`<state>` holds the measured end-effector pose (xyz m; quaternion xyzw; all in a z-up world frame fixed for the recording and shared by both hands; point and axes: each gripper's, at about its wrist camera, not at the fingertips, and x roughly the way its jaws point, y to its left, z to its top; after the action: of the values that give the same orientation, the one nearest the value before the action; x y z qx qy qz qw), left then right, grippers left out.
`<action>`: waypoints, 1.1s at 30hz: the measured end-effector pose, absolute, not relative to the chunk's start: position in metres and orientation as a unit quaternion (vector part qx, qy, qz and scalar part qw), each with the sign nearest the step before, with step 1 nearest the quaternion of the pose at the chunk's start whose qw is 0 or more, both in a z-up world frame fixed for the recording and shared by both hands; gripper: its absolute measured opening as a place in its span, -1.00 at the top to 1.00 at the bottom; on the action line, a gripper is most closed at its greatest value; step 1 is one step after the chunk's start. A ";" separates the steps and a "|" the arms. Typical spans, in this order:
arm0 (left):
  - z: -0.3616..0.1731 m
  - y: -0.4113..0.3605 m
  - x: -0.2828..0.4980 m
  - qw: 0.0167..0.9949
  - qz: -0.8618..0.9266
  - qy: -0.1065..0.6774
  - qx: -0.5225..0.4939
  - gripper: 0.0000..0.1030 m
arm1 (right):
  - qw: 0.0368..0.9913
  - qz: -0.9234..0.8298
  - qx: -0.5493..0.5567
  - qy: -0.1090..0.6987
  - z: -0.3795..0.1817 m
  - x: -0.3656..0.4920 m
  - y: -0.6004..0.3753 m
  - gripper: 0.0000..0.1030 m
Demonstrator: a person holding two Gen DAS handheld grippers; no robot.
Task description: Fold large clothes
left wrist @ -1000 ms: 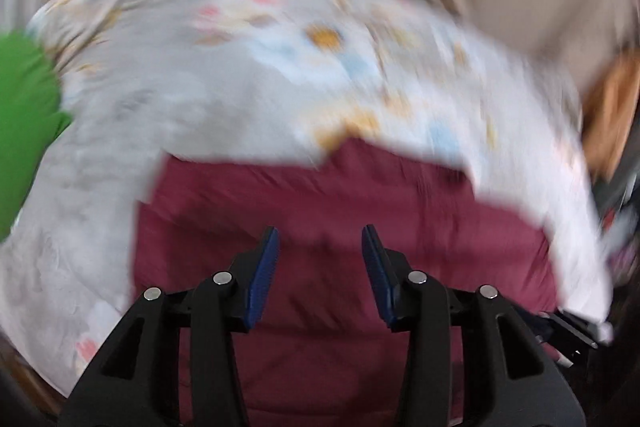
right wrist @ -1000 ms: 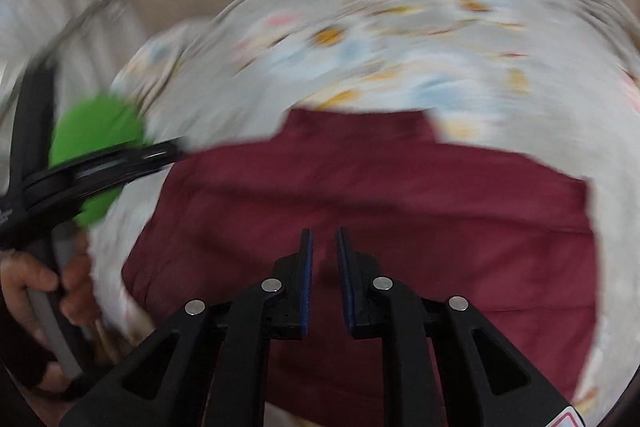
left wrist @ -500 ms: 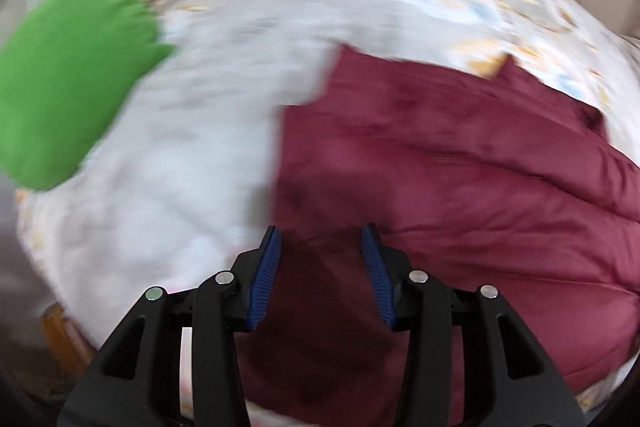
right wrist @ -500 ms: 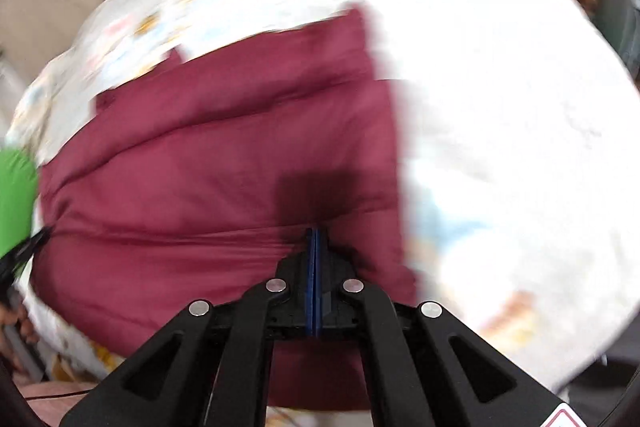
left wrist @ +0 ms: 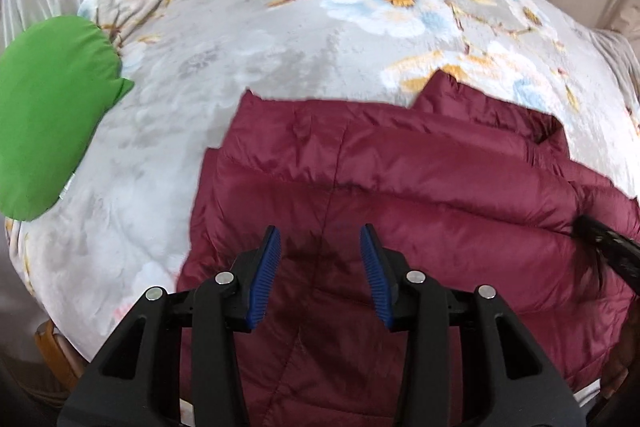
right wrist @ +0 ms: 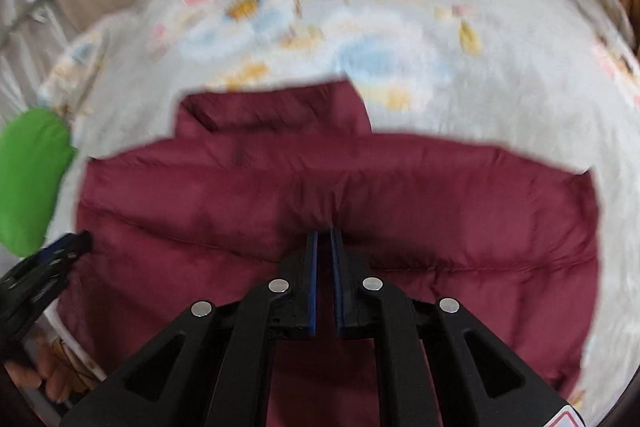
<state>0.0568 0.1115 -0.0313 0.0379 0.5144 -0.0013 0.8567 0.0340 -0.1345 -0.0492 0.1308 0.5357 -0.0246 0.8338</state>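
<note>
We have a maroon quilted jacket [left wrist: 400,211] lying flat on the floral blanket [left wrist: 280,39], already gathered into a roughly rectangular shape with its collar at the far edge; in the right wrist view the same jacket [right wrist: 360,195] fills the middle of the frame. Our left gripper [left wrist: 320,263] hovers over the near left part of the jacket with its jaws spread wide and nothing between them. Our right gripper [right wrist: 324,267] sits low over the middle of the jacket with its jaws nearly pressed together, a narrow slit left between the pads; we cannot tell whether any fabric is nipped there, and it looks empty. We judge the jacket to be light and puffy, soft all through, with a slick shell that will slide on itself and spring back after pressing. A shallow pinch on a puffed panel would likely slip, so we would take hold at a seam line or at the hem and side edges, where the fabric is thinner and layered, one gripper to each corner. A green cushion [left wrist: 44,115] rests at the blanket's left edge, well apart from the jacket.
</note>
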 end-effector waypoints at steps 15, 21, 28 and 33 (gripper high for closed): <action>-0.051 0.111 0.063 0.846 0.011 0.532 0.039 0.21 | 0.823 -0.023 0.128 0.554 -0.063 0.061 -0.114 0.94; -0.052 0.111 0.064 0.845 0.009 0.534 0.038 0.21 | 0.838 0.016 0.130 0.530 -0.032 0.049 -0.091 0.82; -0.053 0.111 0.065 0.844 0.009 0.534 0.037 0.19 | 0.823 0.006 0.104 0.559 -0.067 0.076 -0.070 0.90; -0.056 0.113 0.068 0.844 0.009 0.535 0.037 0.19 | 0.828 0.001 0.069 0.557 -0.076 0.094 -0.054 0.97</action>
<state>0.0679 0.1126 -0.0564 0.0374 0.5352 0.0088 0.8439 0.0938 -0.0539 -0.0758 0.0693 0.5571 0.0011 0.8275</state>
